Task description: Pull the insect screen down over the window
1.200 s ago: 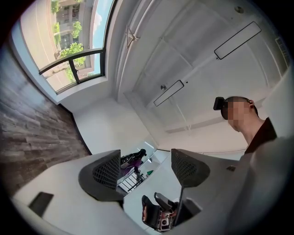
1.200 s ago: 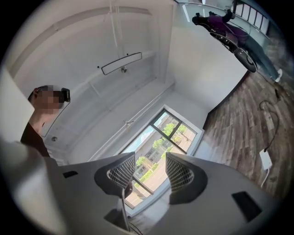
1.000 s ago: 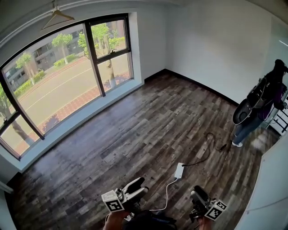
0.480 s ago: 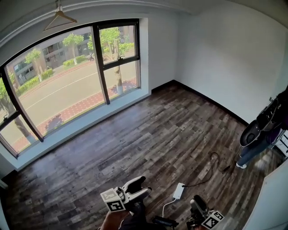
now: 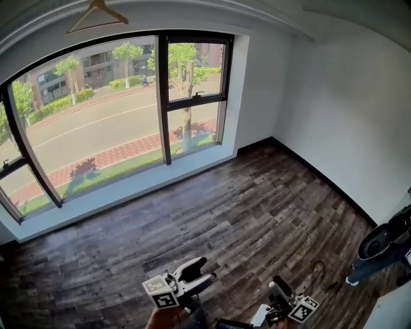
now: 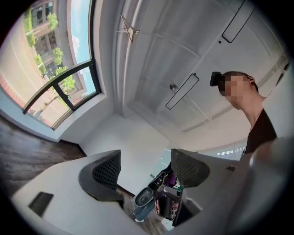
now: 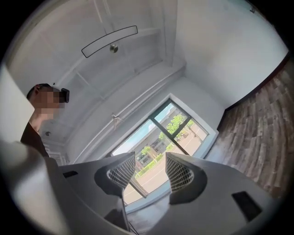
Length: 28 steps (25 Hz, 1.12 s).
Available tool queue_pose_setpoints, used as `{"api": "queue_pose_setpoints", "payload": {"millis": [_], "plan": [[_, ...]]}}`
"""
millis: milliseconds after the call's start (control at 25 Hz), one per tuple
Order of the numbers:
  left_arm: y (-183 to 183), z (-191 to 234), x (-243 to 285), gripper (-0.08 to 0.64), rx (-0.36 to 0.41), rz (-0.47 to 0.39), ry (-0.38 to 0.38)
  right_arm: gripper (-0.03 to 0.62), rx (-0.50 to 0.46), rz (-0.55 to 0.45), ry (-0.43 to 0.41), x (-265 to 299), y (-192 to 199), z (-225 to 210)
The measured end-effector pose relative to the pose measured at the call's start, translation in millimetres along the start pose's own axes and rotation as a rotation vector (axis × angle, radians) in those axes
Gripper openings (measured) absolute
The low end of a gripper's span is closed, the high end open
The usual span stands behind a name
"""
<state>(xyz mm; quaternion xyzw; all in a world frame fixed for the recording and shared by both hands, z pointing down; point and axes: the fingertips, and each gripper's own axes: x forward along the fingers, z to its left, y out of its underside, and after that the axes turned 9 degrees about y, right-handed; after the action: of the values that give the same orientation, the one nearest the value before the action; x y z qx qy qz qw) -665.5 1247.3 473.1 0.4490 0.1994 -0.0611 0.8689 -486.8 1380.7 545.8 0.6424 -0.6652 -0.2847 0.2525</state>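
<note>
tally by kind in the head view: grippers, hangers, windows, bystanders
grippers: 2, left gripper and right gripper
hanger: 1
window: 1, with several panes
bystander: 1, cut off by the right edge
total: 5

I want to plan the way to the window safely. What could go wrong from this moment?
1. A white adapter and a dark cable lie on the floor close by; a step could catch them.
2. A second person stands at the right edge; a swung arm might hit them.
3. A hanger hangs above the window; reaching up there, the left tongs or the right tongs, both open, might knock it.
</note>
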Motion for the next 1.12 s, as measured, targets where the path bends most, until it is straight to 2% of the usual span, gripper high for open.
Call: {"api": "queue_pose_setpoints", "payload": {"millis": [160, 240, 360, 480, 640, 760, 960, 1120], "plan": [[-43, 42, 13, 0.347, 0.041, -0.011, -0.027, 0.190, 0.010, 0.027, -0.018, 64, -12, -11], [-53, 61, 15, 0.347, 0.039, -0.030, -0.050, 0.190, 0.014, 0.059, -0.022, 90, -11, -22], [-58, 105, 24, 0.347, 0.040, -0.017, -0.102, 0.190, -0.002, 0.097, -0.044, 138, -19, -48], [-75, 152, 41, 0.347, 0.077, -0.022, -0.145, 0.190, -0.015, 0.110, -0.090, 195, -38, -77], [-113, 221, 92, 0.374, 0.129, -0.071, -0.191, 0.190, -0.012, 0.133, -0.160, 277, -82, -121], [-134, 253, 151, 0.393, 0.133, -0.094, -0.171, 0.190, -0.040, 0.137, -0.198, 317, -135, -142], [-138, 315, 232, 0.393, 0.193, -0.017, -0.182, 0.190, -0.137, 0.138, -0.204, 373, -214, -194], [-146, 361, 271, 0.393, 0.208, 0.011, -0.185, 0.190, -0.141, 0.128, -0.206, 413, -245, -224]]}}
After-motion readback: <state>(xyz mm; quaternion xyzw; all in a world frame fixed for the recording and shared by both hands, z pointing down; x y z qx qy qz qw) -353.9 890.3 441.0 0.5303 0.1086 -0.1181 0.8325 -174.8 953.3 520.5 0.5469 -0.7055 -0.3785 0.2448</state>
